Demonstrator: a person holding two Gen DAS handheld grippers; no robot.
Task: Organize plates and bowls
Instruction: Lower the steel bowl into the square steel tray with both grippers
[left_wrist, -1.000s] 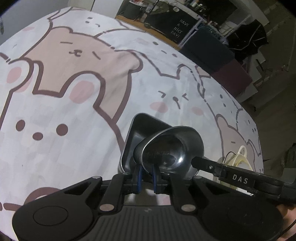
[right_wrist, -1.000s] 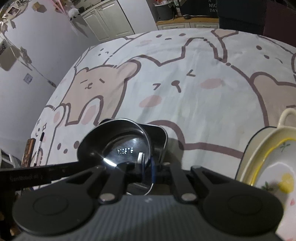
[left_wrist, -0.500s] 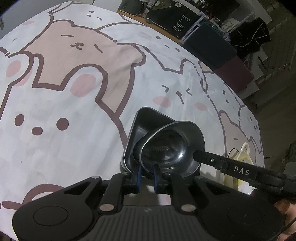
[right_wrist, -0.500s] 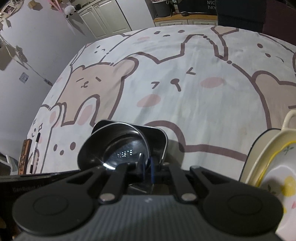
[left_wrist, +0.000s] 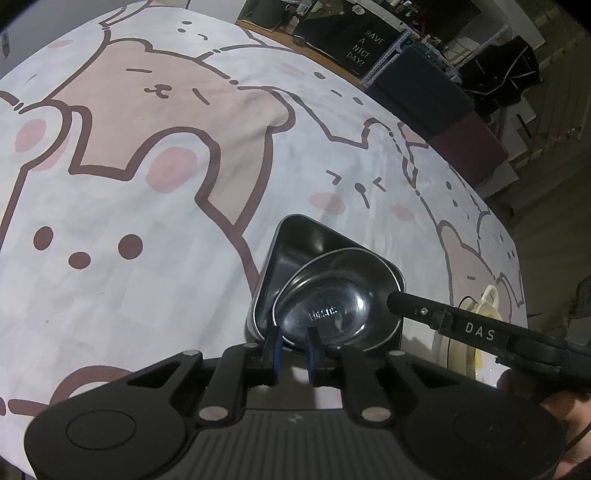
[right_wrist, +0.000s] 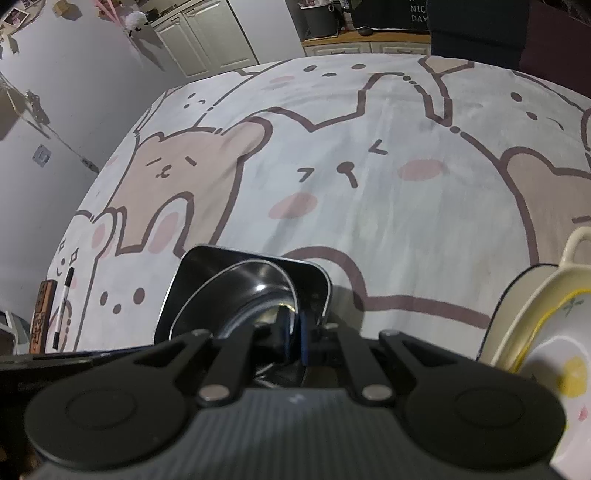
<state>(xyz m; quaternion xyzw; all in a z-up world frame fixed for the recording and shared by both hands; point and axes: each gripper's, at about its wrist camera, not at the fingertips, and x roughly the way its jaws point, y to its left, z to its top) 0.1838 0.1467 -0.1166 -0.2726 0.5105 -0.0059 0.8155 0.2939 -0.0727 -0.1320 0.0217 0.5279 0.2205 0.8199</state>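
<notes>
A round steel bowl (left_wrist: 332, 295) sits tilted inside a square steel dish (left_wrist: 295, 240) on the bear-print cloth. My left gripper (left_wrist: 294, 341) is shut on the near rim of the dish and bowl stack. My right gripper (right_wrist: 293, 330) is shut on the bowl's rim (right_wrist: 258, 280) from the opposite side; its finger (left_wrist: 443, 317) shows in the left wrist view. The square dish (right_wrist: 199, 266) lies under the bowl in the right wrist view too.
A cream and yellow ceramic dish with a handle (right_wrist: 535, 314) stands at the right, also showing in the left wrist view (left_wrist: 484, 306). A pen (right_wrist: 62, 306) and a wooden block (right_wrist: 40, 317) lie at the table's left edge. Dark furniture stands beyond the far edge.
The round bowl has sunk lower and more level into the square dish. Both grippers have moved closer to the table with it and kept their hold.
</notes>
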